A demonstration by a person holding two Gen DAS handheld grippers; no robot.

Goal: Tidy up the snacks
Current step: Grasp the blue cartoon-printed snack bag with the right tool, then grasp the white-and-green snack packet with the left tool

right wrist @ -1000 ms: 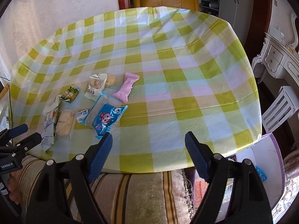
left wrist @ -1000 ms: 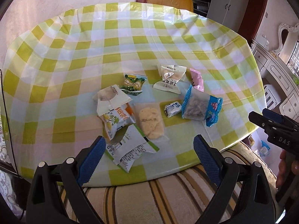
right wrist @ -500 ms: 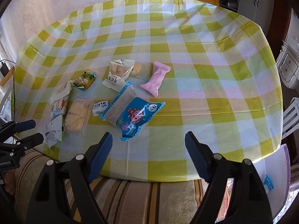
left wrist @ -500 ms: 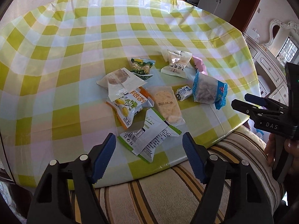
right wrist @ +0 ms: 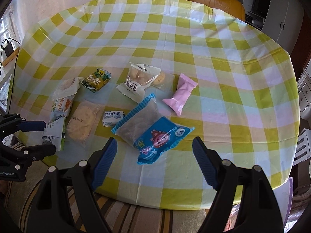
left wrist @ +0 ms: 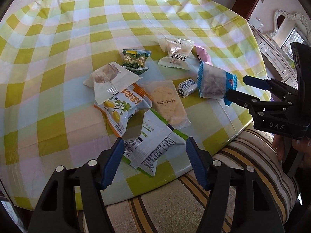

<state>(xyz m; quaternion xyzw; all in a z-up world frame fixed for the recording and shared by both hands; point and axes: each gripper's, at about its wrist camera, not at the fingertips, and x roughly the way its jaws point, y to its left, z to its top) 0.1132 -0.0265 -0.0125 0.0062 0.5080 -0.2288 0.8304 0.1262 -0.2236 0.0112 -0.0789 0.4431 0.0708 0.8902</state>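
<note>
You are bringing the left gripper [left wrist: 154, 162] in lower over the white-and-green packet [left wrist: 153, 145], its open jaws now narrower around it. You are also moving the right gripper [right wrist: 154, 162] forward toward the blue bag [right wrist: 153, 131], jaws wide.

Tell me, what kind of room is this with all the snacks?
Most likely a dining or living room in someone's home. The snacks lie on a table under a green-and-yellow checked plastic tablecloth, a yellow leather chair stands behind it, and white cabinets line the far wall.
</note>
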